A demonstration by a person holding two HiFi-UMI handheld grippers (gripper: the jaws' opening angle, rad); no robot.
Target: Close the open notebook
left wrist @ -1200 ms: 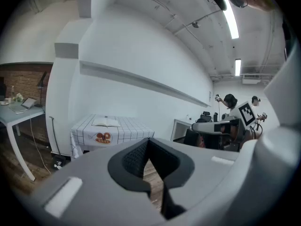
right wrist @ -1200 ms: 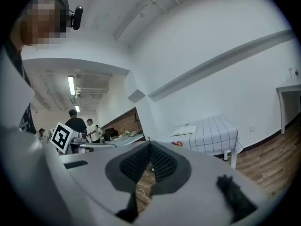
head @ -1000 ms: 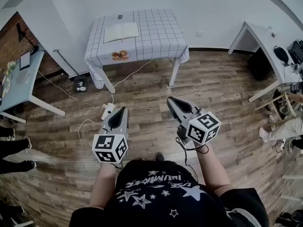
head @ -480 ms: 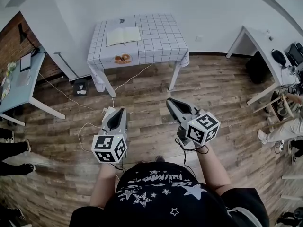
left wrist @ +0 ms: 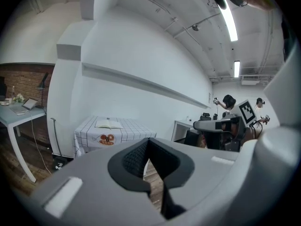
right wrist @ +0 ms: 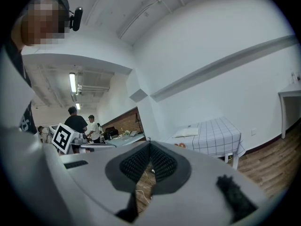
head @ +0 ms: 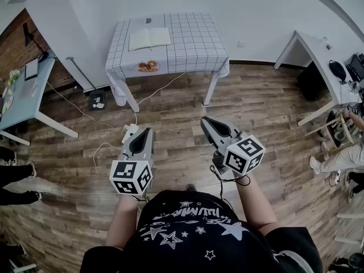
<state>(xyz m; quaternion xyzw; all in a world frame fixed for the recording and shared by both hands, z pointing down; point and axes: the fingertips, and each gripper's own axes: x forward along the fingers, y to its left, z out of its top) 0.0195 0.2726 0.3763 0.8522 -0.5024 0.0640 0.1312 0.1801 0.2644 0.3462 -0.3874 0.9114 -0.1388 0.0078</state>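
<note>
The open notebook [head: 149,38] lies flat on the far left part of a table with a white checked cloth [head: 193,38], well ahead of me across the wooden floor. My left gripper [head: 143,132] and right gripper [head: 206,121] hover side by side at waist height, both pointing toward that table and far short of it. Each has its jaws shut with nothing between them. In the left gripper view [left wrist: 148,140] the notebook [left wrist: 108,124] is small and distant. The right gripper view [right wrist: 149,145] shows the notebook [right wrist: 187,132] on the same cloth [right wrist: 216,138].
A white power strip with cables [head: 129,132] lies on the floor just ahead of the left gripper. A light blue table [head: 23,90] stands at the left, a white desk [head: 324,56] at the right. A seated person [head: 341,155] is at the right edge.
The head view has swayed slightly, so the table sits a little differently in the picture. Both grippers have stayed in place and shut.
</note>
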